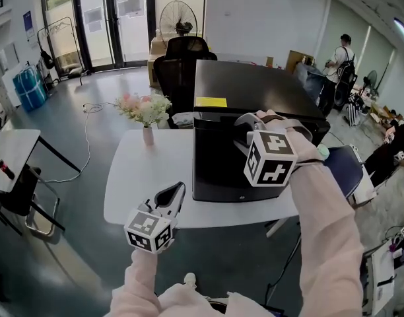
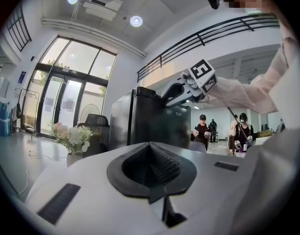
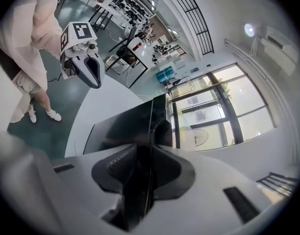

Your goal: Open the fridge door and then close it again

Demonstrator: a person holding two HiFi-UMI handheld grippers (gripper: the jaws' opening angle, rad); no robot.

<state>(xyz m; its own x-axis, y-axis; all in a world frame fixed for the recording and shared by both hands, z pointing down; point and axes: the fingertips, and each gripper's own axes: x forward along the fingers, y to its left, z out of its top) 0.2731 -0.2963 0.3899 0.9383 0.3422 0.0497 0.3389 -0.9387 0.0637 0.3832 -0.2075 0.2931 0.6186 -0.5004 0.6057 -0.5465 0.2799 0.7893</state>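
At frame centre the fridge (image 1: 255, 88) stands on the table (image 1: 139, 177). The right gripper (image 1: 245, 132) clamps the door (image 1: 218, 167) at its top edge. The door looks barely ajar, so the swing likely remains. The left gripper (image 1: 170, 197), lower left, is clenched and empty.

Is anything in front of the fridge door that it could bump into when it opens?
Nothing visible does. The table in front of the fridge door is bare; the flower vase stands off to its left, and the left gripper hovers at the table's front edge.
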